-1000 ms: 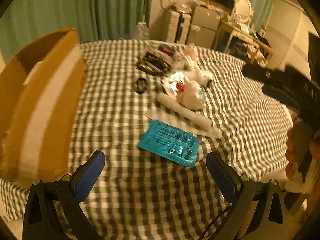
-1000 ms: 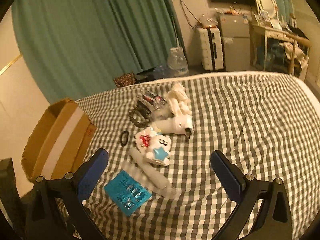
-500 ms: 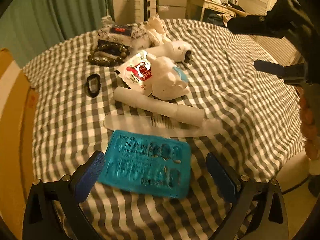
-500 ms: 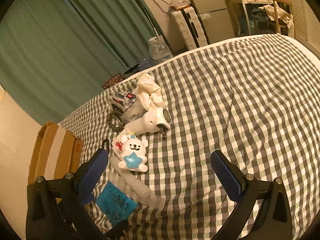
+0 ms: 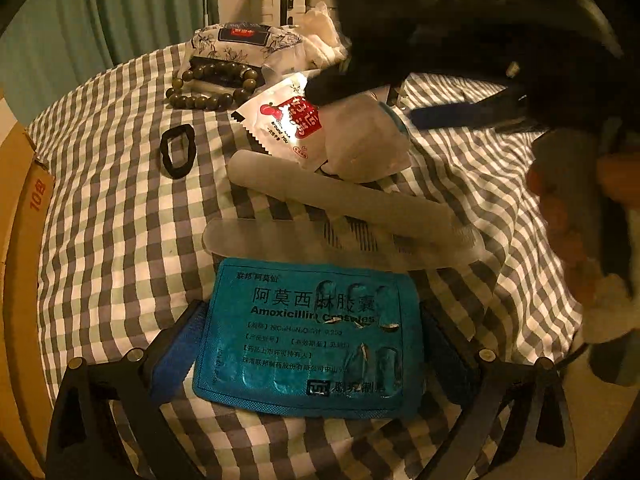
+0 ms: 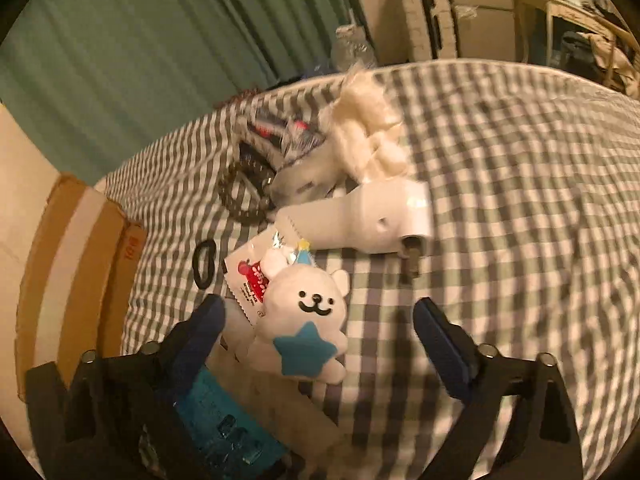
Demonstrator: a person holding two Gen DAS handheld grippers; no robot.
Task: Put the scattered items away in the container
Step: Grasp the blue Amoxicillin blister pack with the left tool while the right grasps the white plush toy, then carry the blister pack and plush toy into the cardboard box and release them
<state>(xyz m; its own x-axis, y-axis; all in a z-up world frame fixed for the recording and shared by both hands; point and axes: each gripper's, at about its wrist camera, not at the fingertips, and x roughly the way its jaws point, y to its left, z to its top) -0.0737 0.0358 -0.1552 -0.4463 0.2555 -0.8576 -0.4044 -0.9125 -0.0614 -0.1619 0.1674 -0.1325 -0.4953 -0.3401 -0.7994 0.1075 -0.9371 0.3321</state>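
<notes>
A blue blister pack (image 5: pixel 308 340) lies flat on the checked cloth between the fingers of my left gripper (image 5: pixel 312 344), which stands open around it. A white plush bear with a blue star (image 6: pixel 304 328) sits between the fingers of my right gripper (image 6: pixel 320 324). Its jaws are closing, and the right pad is still clear of the bear. The cardboard box (image 6: pixel 72 260) stands open at the left edge of the bed. In the left wrist view, the right gripper is a dark blur at the upper right.
Beyond the pack lie a clear comb (image 5: pixel 320 248), a frosted tube (image 5: pixel 340 200), a red-and-white sachet (image 5: pixel 280 120), a black hair tie (image 5: pixel 178 152) and a bead bracelet (image 5: pixel 212 88). A white handheld device (image 6: pixel 360 216) and crumpled white cloth (image 6: pixel 372 136) lie behind the bear.
My left gripper has come down over the blue pack, which now sits between its fingers. My right gripper has dropped and swung toward the bear, and its jaws have narrowed.
</notes>
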